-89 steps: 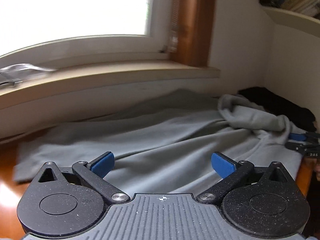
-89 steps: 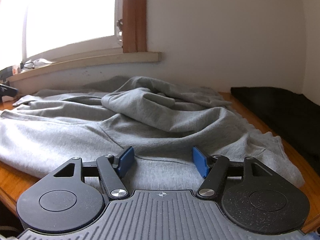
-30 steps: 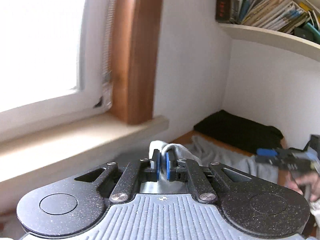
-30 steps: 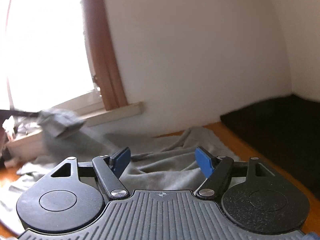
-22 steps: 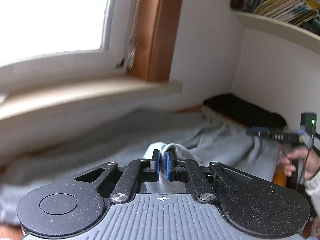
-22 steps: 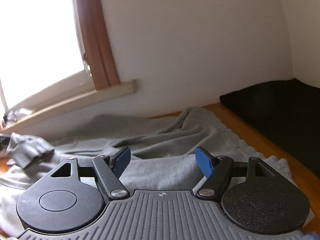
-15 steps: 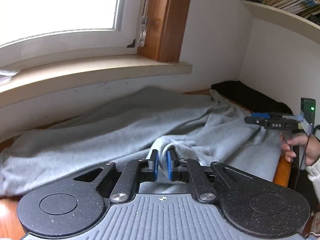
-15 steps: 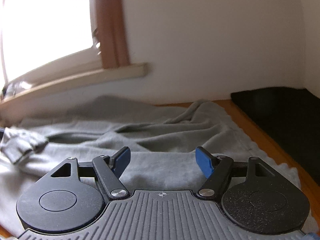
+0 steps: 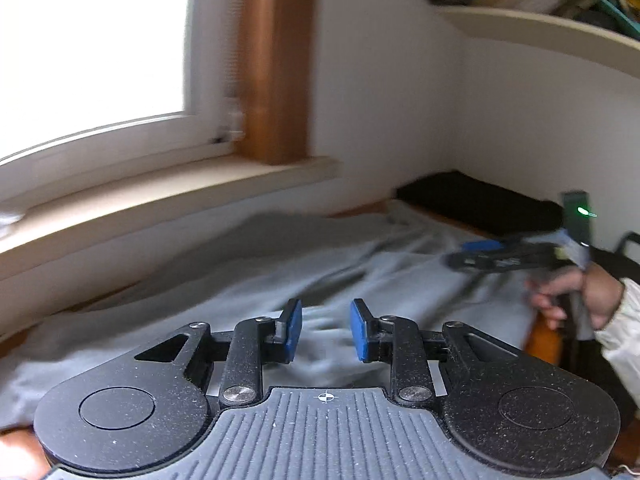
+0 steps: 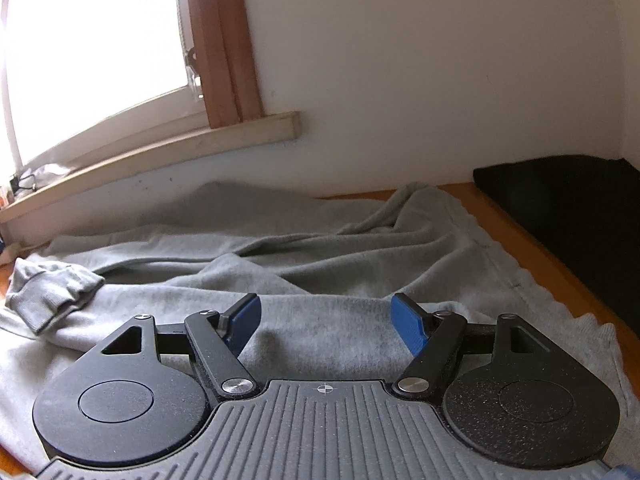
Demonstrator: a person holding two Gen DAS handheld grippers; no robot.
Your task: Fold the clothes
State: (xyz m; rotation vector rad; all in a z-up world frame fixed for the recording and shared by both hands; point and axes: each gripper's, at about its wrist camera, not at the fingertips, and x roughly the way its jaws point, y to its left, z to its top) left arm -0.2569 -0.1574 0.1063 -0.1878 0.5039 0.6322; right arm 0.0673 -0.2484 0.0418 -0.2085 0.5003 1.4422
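Nearest, at the left hand: the left gripper [image 9: 326, 330] has its blue pads parted to a narrow gap, jaws just been opening, nothing pinched between them, only grey cloth lying beneath.
Under the right hand: the right gripper [image 10: 326, 322] stands wide, pads well apart, hovering over the cloth and holding nothing.
The garment: a grey sweatshirt [image 10: 320, 276] is spread across the wooden table [image 10: 532, 260], rumpled into long folds toward the wall.
Its cuff: the ribbed sleeve end [image 10: 48, 296] lies loose on top of the cloth at the left in the right wrist view, touching no pad.
Across from the left camera: the right gripper [image 9: 480, 252] shows blurred at the right, gripped by a person's hand [image 9: 576, 296] in a pale sleeve [image 9: 620, 336], a small green light above it.
Further along the table: a black cloth [image 10: 568, 208] lies near the corner, just beside the sweatshirt's edge.
Behind: the pale window sill [image 10: 160, 152] runs along the wall, brown wooden frame [image 10: 224, 40] upright at its end.
Up high: a shelf [image 9: 540, 28] of books, too blurred to read.
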